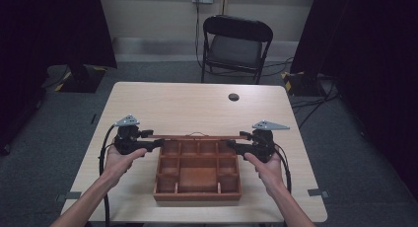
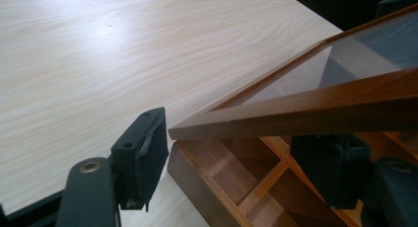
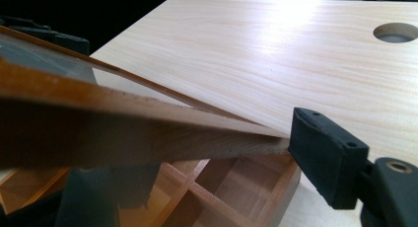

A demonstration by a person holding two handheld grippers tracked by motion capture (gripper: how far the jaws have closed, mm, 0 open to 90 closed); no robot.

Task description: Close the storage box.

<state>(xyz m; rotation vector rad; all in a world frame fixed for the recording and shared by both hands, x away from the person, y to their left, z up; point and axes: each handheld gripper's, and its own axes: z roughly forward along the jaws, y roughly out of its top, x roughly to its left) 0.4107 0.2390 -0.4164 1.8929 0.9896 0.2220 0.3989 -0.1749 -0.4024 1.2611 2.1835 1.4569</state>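
Room: dark curtains are hanging around a pale wooden table [image 1: 148, 103]; a folding chair [image 1: 236, 44] is standing behind it.
Lid [image 1: 197, 136]: glass-paned, wooden-framed, standing half-raised over the box's far edge.
Handling: stiff and light, but the pane is looking fragile; taking the frame corners seems safest.
Box [image 1: 197, 182]: compartmented wooden tray, sitting near the table's front edge.
Left gripper [image 2: 236, 158]: jaws are spreading around the frame corner, not pinching.
Right gripper [image 3: 197, 172]: jaws are also spreading around its corner.
Hidden: hinges and contents are not visible.

from overhead i look toward 12 o'clock; both gripper cameras sit close, sharing the box lid [image 2: 315, 106].
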